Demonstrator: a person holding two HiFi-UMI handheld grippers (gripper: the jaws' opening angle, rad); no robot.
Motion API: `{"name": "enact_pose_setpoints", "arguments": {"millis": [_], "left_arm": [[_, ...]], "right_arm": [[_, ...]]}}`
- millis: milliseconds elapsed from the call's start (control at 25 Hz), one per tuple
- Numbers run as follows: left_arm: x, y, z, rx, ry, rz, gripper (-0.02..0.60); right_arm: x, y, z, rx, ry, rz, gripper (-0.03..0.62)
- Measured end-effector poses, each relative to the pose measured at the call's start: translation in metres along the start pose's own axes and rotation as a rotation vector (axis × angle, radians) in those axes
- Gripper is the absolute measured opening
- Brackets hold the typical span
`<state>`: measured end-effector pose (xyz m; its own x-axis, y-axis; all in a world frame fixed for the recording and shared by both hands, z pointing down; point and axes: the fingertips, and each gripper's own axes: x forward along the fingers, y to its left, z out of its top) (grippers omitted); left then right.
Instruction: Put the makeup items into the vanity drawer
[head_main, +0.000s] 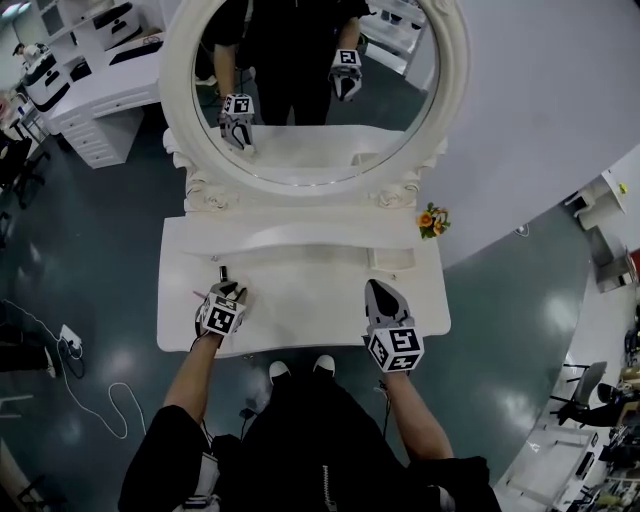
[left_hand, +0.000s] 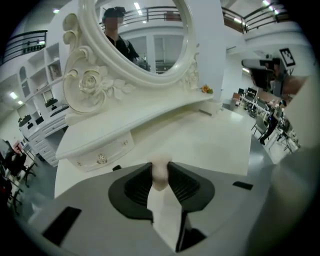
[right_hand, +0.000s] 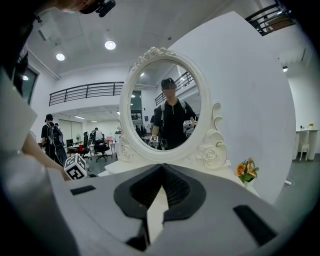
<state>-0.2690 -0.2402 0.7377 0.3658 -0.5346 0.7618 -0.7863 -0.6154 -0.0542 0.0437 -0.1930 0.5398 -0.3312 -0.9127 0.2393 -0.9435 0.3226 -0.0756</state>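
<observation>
My left gripper (head_main: 227, 291) points down at the left part of the white vanity top (head_main: 300, 300). In the left gripper view its jaws (left_hand: 160, 172) press on a small pale, rounded makeup item (left_hand: 160, 176) from both sides. A small dark item (head_main: 223, 272) stands just beyond that gripper, and a thin pink item (head_main: 198, 295) lies to its left. A closed small drawer with a round knob (left_hand: 102, 158) sits under the vanity's raised shelf. My right gripper (head_main: 379, 291) hovers over the right part of the top, shut with nothing in it (right_hand: 161, 169). A drawer-like recess (head_main: 391, 261) shows beyond it.
A large oval mirror (head_main: 315, 90) in a carved white frame stands at the back. A small pot of orange flowers (head_main: 432, 221) sits at the back right corner. Grey floor surrounds the vanity, with a cable and socket (head_main: 68, 342) at the left. White desks (head_main: 90, 90) stand behind.
</observation>
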Motion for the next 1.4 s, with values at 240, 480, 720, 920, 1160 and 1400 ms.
{"name": "enact_pose_setpoints", "arguments": {"millis": [240, 480, 720, 920, 1160, 1400], "left_arm": [[-0.061, 0.011, 0.073, -0.127, -0.275, 0.019, 0.106], [-0.125, 0.030, 0.130, -0.152, -0.510, 0.113, 0.104], [-0.131, 0.018, 0.143, -0.082, -0.509, 0.113, 0.103], [-0.120, -0.003, 0.161, -0.052, -0.507, 0.062, 0.101], [-0.093, -0.045, 0.192, 0.027, -0.503, -0.039, 0.101], [-0.056, -0.110, 0.229, 0.114, -0.491, -0.168, 0.101]], "right_arm": [[0.008, 0.004, 0.013, -0.010, -0.021, 0.030, 0.006], [0.020, 0.010, 0.019, -0.020, -0.032, 0.069, 0.006], [0.021, 0.008, 0.026, -0.020, -0.044, 0.077, 0.006], [0.008, -0.010, 0.026, -0.007, -0.044, 0.038, 0.006], [-0.024, -0.042, 0.014, 0.025, -0.041, -0.057, 0.006], [-0.067, -0.084, -0.005, 0.054, -0.027, -0.174, 0.006]]}}
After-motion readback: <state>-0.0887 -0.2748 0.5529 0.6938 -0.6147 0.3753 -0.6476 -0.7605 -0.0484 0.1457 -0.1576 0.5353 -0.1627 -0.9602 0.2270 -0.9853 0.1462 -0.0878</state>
